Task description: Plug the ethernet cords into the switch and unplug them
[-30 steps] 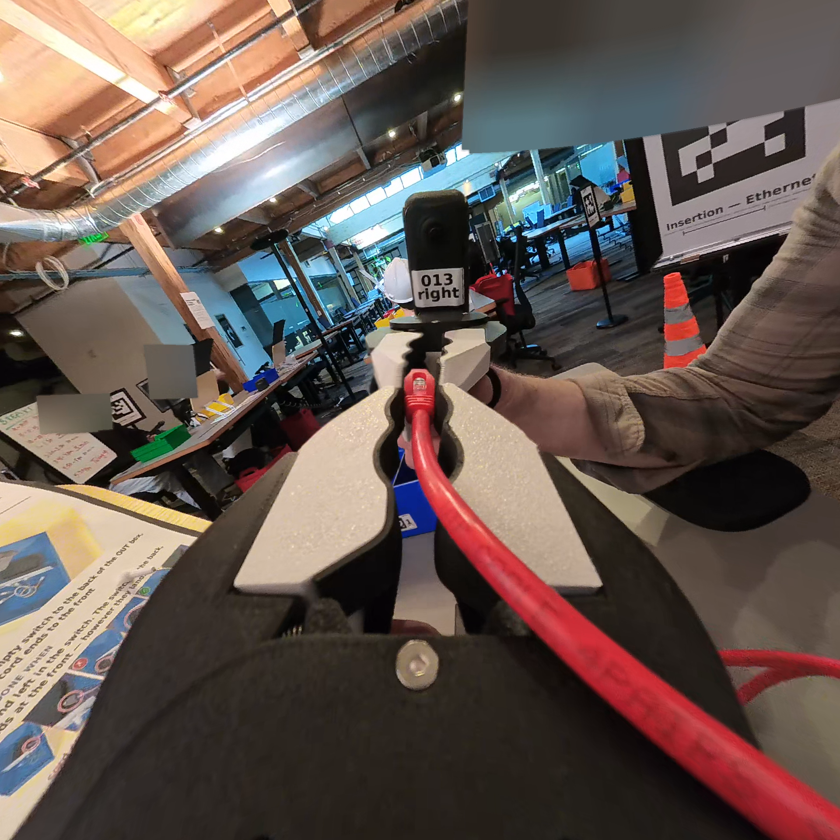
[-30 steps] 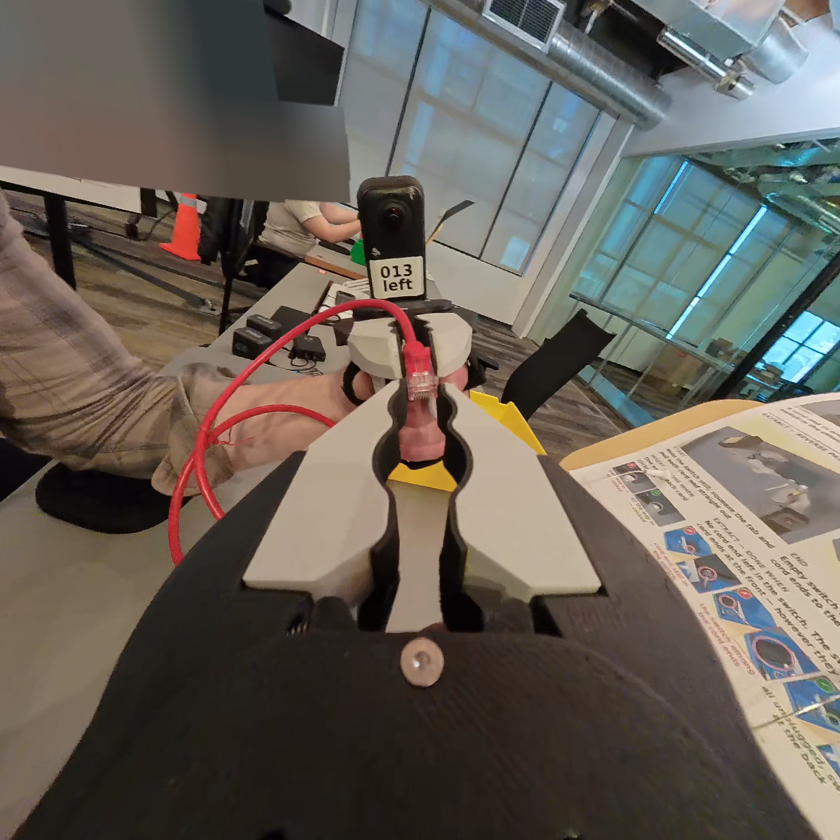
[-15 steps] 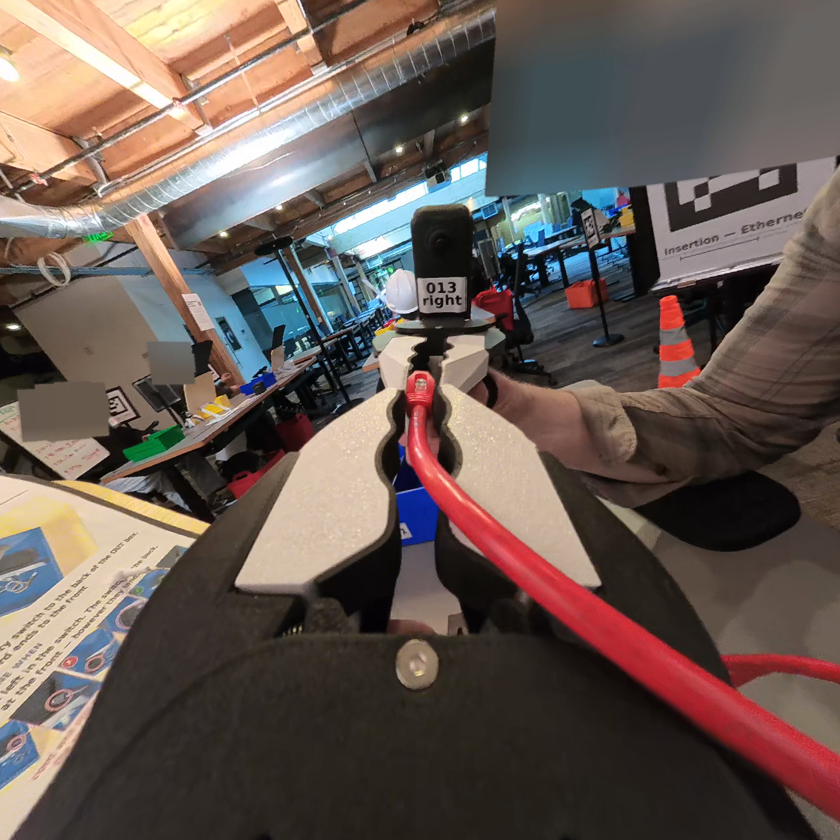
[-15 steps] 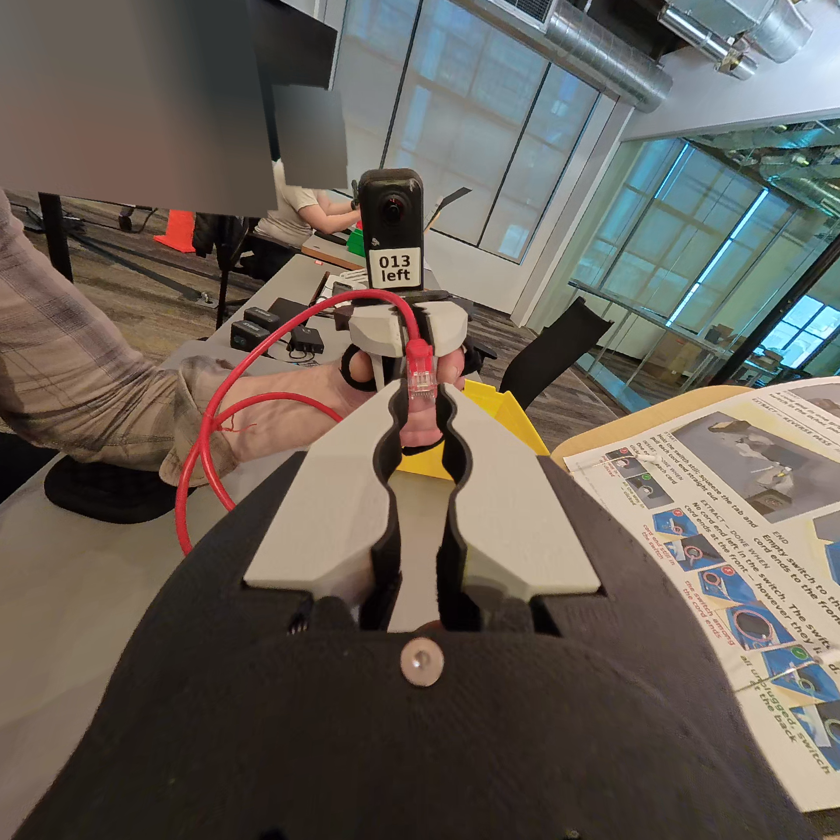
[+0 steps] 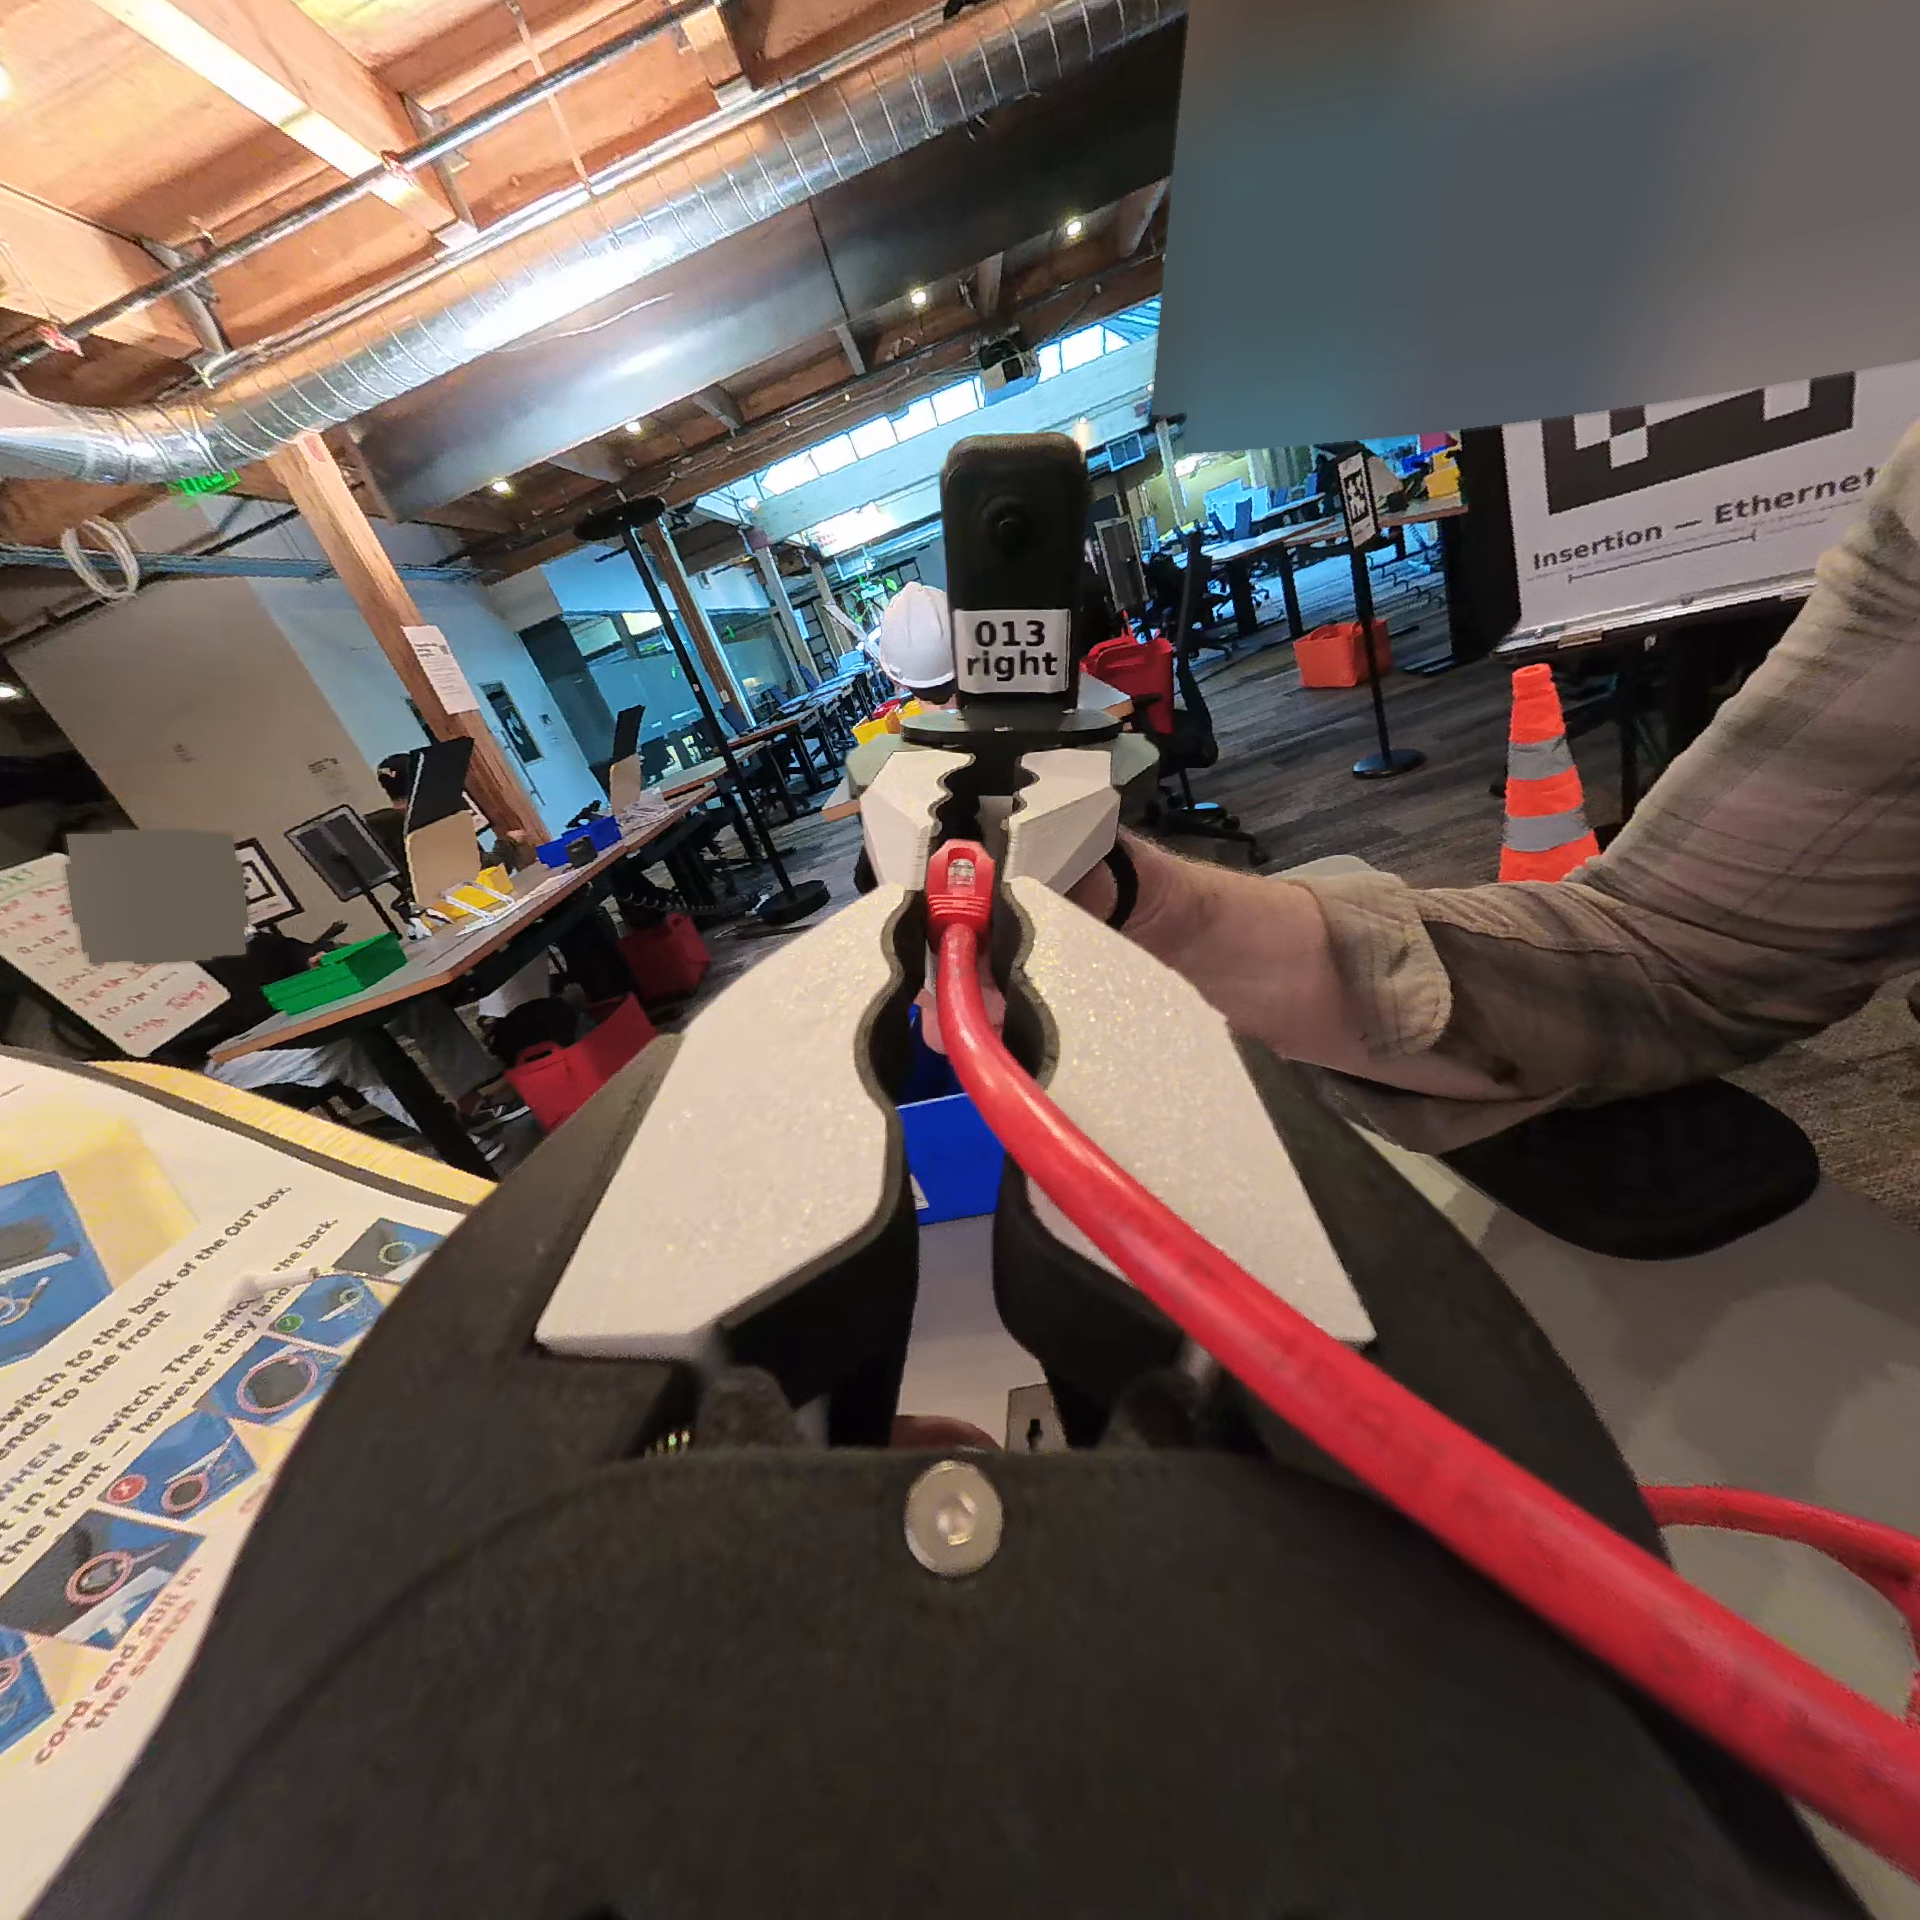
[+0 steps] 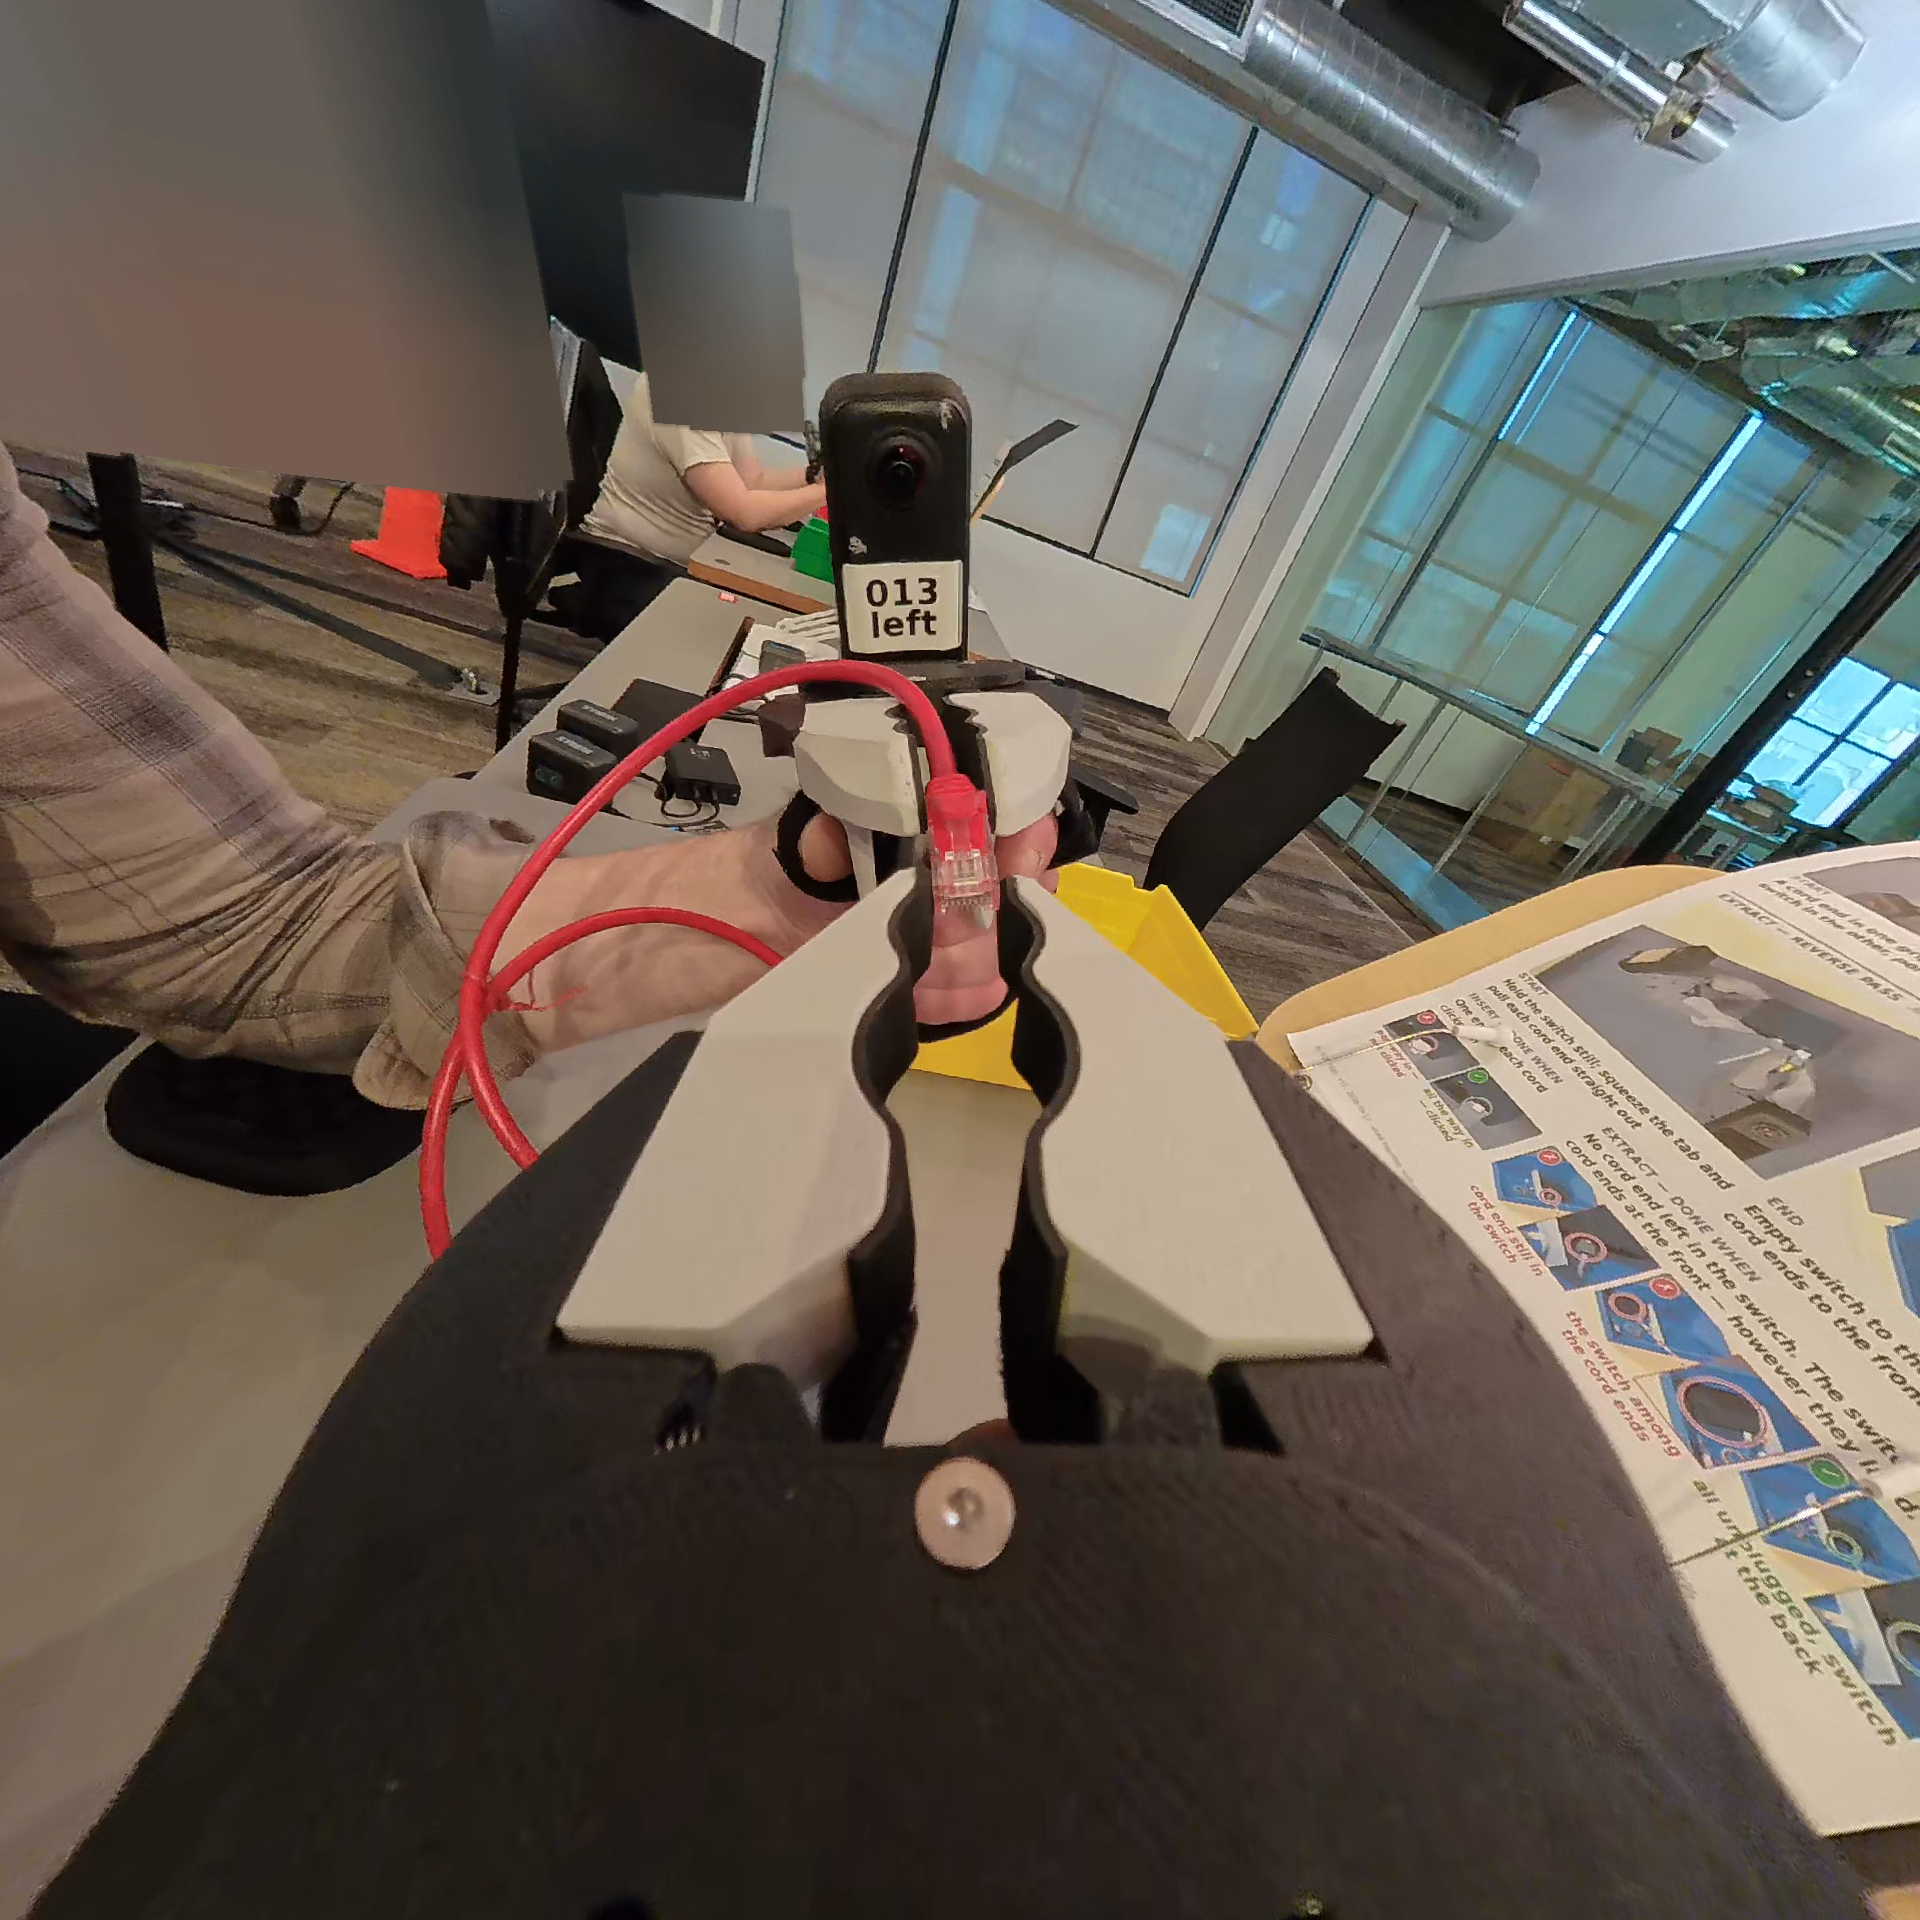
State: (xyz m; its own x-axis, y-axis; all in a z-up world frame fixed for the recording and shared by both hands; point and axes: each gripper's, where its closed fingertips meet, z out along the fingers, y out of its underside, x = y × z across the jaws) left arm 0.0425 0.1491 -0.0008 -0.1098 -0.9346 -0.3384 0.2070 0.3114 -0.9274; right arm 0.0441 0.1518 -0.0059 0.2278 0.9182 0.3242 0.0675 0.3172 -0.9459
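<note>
Big open workshop here: wood-beam ceiling with a silver duct (image 5: 520, 291), rows of desks, an orange traffic cone (image 5: 1543, 790) at 2 o'clock, and a plain grey table (image 6: 208, 1351) with a printed instruction sheet (image 6: 1662, 1195) lying at 3 o'clock. Each wrist camera wears a white sticker (image 5: 1010, 649) with black print, and a black-and-white marker sign (image 5: 1683, 520) stands at 1 o'clock. The left tool (image 5: 958, 914) is clamped on the red ethernet cord (image 5: 1143, 1216) right behind its plug (image 6: 961, 873), up off the table. The right tool (image 6: 958, 914) sits a narrow gap apart with the plug tip at its fingertips, can't tell if they touch.
</note>
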